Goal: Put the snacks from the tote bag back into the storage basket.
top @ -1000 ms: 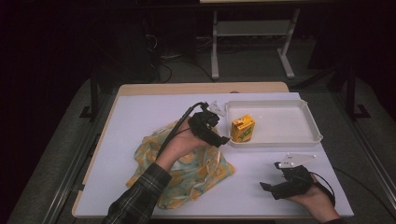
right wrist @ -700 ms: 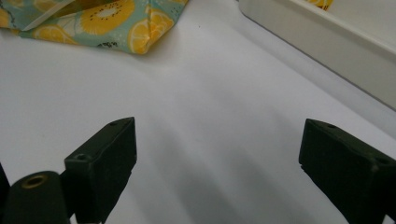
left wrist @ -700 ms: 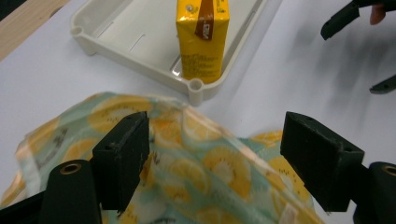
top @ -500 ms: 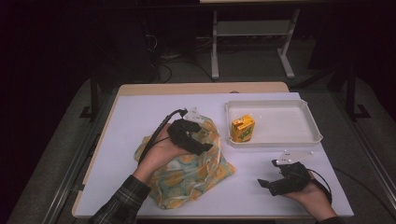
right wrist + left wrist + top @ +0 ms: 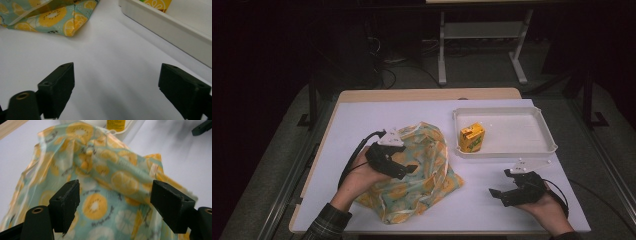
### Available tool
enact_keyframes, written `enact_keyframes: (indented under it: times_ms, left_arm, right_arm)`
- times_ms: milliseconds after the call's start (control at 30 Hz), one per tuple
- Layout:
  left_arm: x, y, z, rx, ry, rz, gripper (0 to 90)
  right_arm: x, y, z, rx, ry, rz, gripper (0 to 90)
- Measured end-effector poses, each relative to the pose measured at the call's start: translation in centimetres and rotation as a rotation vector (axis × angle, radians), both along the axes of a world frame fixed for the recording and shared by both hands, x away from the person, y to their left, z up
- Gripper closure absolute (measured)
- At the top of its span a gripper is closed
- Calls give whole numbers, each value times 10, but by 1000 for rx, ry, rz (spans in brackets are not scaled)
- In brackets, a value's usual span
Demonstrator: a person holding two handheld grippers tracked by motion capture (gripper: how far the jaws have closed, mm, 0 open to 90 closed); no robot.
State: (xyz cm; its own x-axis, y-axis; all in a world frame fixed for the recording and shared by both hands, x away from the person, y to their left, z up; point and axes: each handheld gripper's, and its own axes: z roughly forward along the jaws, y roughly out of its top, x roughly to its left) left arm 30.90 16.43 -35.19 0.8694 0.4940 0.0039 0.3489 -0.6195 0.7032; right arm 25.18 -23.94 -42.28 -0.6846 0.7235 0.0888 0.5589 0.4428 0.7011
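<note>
Leftmost, the left hand-held gripper [image 5: 411,169] hangs over the crumpled fruit-print cloth bag [image 5: 422,175] near the middle of the white counter [image 5: 362,120], its jaws spread wide with the fabric below and between them but not pinched, seemingly lined up to catch a fold. Further right, a small orange juice carton [image 5: 472,137] stands at the left end of the white tray [image 5: 546,131], likely the bag's intended contents. Rightmost, the right hand-held gripper [image 5: 494,193] rests low on bare counter in front of the tray, its jaws having just been closing a little yet wide apart around nothing, apparently waiting.
</note>
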Motion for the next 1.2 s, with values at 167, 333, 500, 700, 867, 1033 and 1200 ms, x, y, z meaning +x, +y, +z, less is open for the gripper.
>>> enact_keyframes:
  times_ms: [167,333,500,700,867,1033,1200]
  left_arm:
    - [-11,22,-6,-5,-6,31,226]
    - [-18,42,-8,-15,-9,56,212]
    - [-25,59,-10,-26,-22,81,206]
    - [-33,80,-12,-29,-18,125,194]
    - [-41,97,-15,-35,-9,162,192]
    - [-49,113,-19,-46,-9,197,193]
    - [-54,128,-24,-45,-12,230,192]
  right_arm:
    - [4,-1,4,16,0,10,233]
    - [11,-2,9,30,4,22,376]
    - [17,-2,14,39,-4,28,544]
    - [26,0,19,21,-16,27,737]
    - [36,-1,24,32,-26,28,883]
    - [44,-2,28,29,-35,36,899]
    - [56,-1,31,27,-42,39,899]
